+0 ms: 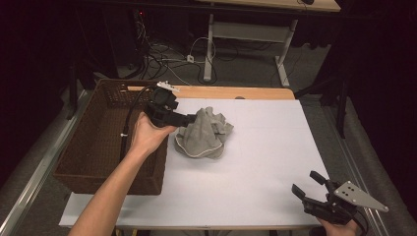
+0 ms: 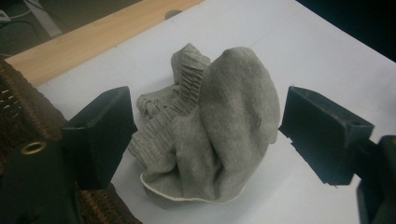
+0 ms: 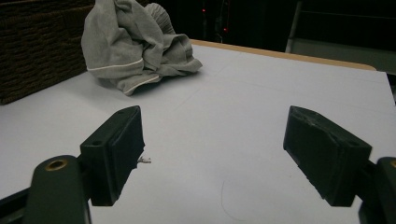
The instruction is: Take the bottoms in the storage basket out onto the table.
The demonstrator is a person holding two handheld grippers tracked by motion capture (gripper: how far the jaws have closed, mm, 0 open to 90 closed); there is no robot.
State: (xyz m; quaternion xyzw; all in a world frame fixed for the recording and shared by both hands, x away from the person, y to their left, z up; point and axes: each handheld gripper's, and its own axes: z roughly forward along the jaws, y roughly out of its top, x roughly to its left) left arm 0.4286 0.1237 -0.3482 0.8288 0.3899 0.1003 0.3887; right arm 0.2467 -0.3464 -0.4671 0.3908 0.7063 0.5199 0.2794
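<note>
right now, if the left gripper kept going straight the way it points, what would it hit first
Most likely the crumpled grey garment: it sits directly between and ahead of the open left gripper, on the white table. How much gap remains is unclear.

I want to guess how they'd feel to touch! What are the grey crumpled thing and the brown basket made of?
The grey garment looks like soft knitted fabric, probably cotton jersey: matte, with ribbed bands and a pale stitched edge. It sits between the left gripper's open jaws. The brown basket looks woven, maybe wicker or rattan, since its walls show a rough plaited texture; plastic imitation can't be ruled out.
</note>
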